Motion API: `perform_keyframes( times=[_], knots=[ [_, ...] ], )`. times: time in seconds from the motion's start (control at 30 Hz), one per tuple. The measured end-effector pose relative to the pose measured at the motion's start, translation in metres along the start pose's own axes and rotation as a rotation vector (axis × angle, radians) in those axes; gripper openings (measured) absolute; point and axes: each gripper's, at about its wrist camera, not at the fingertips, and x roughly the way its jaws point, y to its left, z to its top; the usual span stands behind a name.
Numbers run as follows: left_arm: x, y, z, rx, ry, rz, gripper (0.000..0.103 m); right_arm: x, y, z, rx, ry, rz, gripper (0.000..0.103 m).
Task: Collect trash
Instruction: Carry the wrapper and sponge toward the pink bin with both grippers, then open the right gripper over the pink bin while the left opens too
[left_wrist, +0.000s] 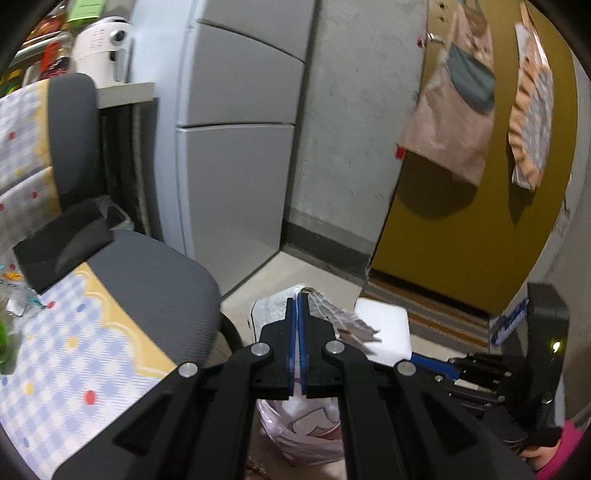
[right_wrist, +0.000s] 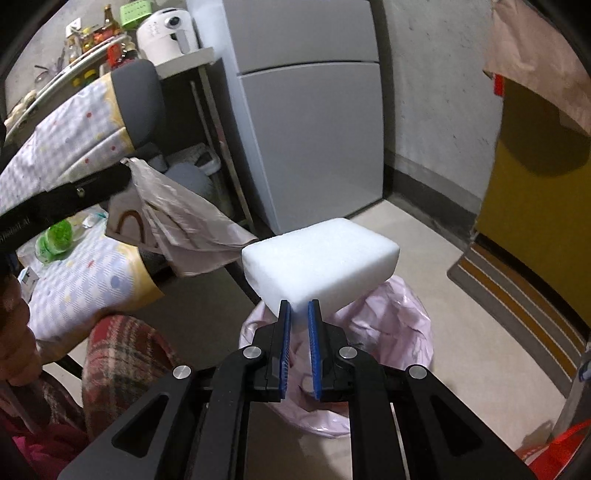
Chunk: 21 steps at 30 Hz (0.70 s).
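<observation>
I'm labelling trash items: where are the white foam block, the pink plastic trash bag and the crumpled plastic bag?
white foam block (right_wrist: 320, 258), right wrist view, top face.
pink plastic trash bag (right_wrist: 402, 328), right wrist view, right rim.
crumpled plastic bag (right_wrist: 184, 218), right wrist view, hanging middle.

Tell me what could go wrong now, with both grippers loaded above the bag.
1. The right gripper pinches only an edge of the white foam block; most of it overhangs, so it may tip out and miss.
2. The pink plastic trash bag looks slumped on the floor, so its mouth may fold shut.
3. The left gripper holds crumpled plastic wrapping near the block; they could collide.
</observation>
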Motion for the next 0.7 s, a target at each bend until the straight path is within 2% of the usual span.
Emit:
perform_keyframes(
  times=[0.2, 0.23, 0.3, 0.33, 0.5, 0.7],
  knots=[
    [0.023, -0.009, -0.015, 0.042, 0.070, 0.003, 0.000, 0.027, -0.016, -0.010, 0.055, 0.089, -0.015, 0.018],
    [0.025, -0.008, -0.017, 0.042, 0.075, 0.003, 0.000, 0.029, -0.018, -0.011, 0.064, 0.096, -0.020, 0.020],
    [0.027, -0.007, -0.018, 0.040, 0.084, 0.007, 0.000, 0.035, -0.023, -0.013, 0.088, 0.116, -0.028, 0.033],
    [0.029, -0.006, -0.019, 0.038, 0.092, 0.002, 0.000, 0.034, -0.024, -0.013, 0.091, 0.114, -0.029, 0.033],
    [0.037, -0.013, -0.026, 0.064, 0.118, -0.022, 0.000, 0.010, -0.028, 0.002, 0.100, 0.007, -0.050, 0.033],
    [0.069, -0.032, -0.035, 0.128, 0.196, -0.067, 0.000, -0.019, -0.037, 0.017, 0.118, -0.091, -0.077, 0.036]
  ],
)
